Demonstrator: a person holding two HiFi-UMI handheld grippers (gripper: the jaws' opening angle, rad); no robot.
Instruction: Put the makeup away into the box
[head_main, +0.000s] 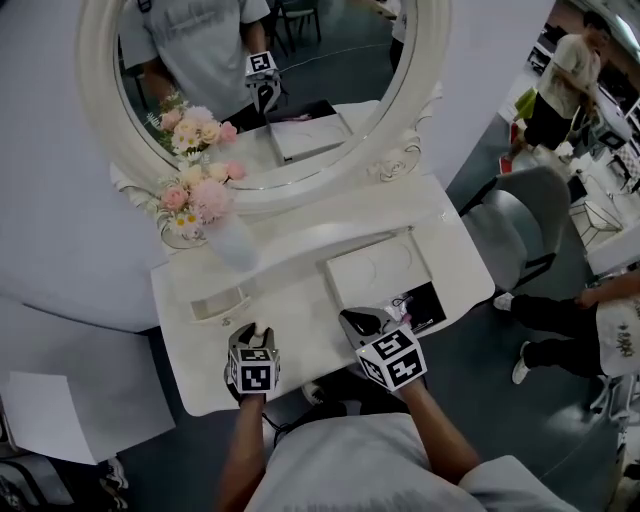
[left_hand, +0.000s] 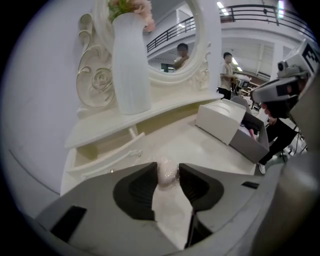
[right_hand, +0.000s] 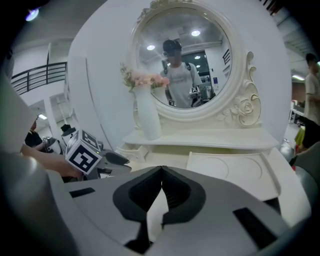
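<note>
A small pale, glossy round makeup item (left_hand: 167, 171) sits between the tips of my left gripper (left_hand: 168, 175), and both pads touch it. In the head view the left gripper (head_main: 250, 338) hangs over the front left of the white dressing table (head_main: 300, 330). The white box (head_main: 378, 272) lies to its right with the lid laid back and a dark inside (head_main: 424, 305); it also shows in the left gripper view (left_hand: 223, 121). My right gripper (head_main: 358, 322) is just in front of the box, its jaws shut tip to tip (right_hand: 160, 176) with nothing between them.
A white vase of pink flowers (head_main: 222, 238) stands on the shelf under the oval mirror (head_main: 260, 90). A small drawer (head_main: 216, 301) is pulled out at the left. A grey chair (head_main: 520, 225) and people (head_main: 565, 85) are to the right.
</note>
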